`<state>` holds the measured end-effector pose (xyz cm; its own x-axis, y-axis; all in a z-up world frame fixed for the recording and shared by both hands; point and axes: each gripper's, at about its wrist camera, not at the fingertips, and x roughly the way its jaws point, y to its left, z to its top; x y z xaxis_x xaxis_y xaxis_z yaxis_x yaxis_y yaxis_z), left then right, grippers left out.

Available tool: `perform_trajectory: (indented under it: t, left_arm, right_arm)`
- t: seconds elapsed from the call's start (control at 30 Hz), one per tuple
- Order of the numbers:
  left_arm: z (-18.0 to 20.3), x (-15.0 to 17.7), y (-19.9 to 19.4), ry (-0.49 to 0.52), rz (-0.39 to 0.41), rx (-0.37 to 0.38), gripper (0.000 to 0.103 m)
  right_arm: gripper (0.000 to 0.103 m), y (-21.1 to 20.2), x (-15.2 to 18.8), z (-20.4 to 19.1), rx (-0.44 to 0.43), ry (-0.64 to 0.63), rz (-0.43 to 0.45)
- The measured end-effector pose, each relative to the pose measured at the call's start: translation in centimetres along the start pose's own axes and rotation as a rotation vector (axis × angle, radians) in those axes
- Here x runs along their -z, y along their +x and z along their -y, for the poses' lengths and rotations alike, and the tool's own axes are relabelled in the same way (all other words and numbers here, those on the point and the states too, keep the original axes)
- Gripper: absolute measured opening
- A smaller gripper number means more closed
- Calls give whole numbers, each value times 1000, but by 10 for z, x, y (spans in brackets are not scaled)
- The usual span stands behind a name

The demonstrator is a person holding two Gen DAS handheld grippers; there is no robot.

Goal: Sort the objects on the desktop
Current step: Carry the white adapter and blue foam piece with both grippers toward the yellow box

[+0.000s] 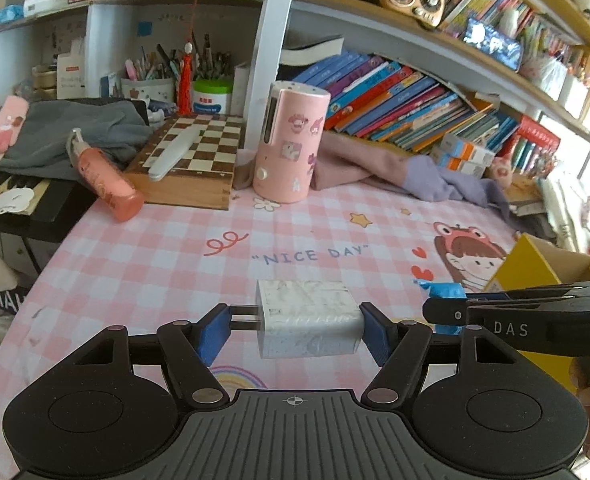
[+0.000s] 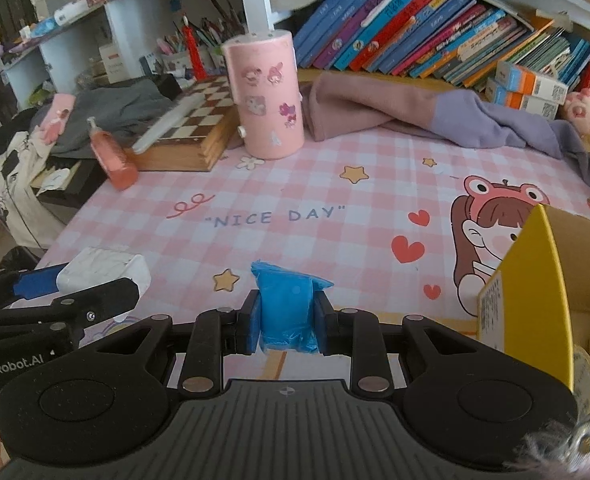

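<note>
Mid-sort, left gripper (image 1: 295, 326) clenches the white charger (image 1: 309, 320), right gripper (image 2: 287, 322) grasps the blue packet (image 2: 287, 308); next, carry both toward the yellow box (image 2: 535, 280) at three o'clock

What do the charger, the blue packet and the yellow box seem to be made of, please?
Charger: hard white plastic with a marbled, scuffed look, and metal prongs.
Blue packet: thin glossy plastic film, judging by its wrinkles and crimped top.
Yellow box: likely cardboard, with a matte yellow outside and raw brown inside.
</note>
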<state>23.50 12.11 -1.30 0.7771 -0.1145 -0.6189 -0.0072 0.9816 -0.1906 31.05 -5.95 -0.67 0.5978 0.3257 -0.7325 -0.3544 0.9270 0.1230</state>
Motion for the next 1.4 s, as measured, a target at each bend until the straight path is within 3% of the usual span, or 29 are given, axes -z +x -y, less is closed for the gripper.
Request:
perform_trajectory:
  t: [0.5,0.9,1.4]
  left_arm:
    - [-11,23,-80,-4,51,75,70]
    - [-25,51,-119,-34,23,142,70]
    - [2,80,-140,35,-42,288,70]
  right_arm:
    - [24,-59,48,-43,-13,-9,41]
    - [24,-98,92,-64,31,6,48]
    - [23,-146,162,-61,114,121,30]
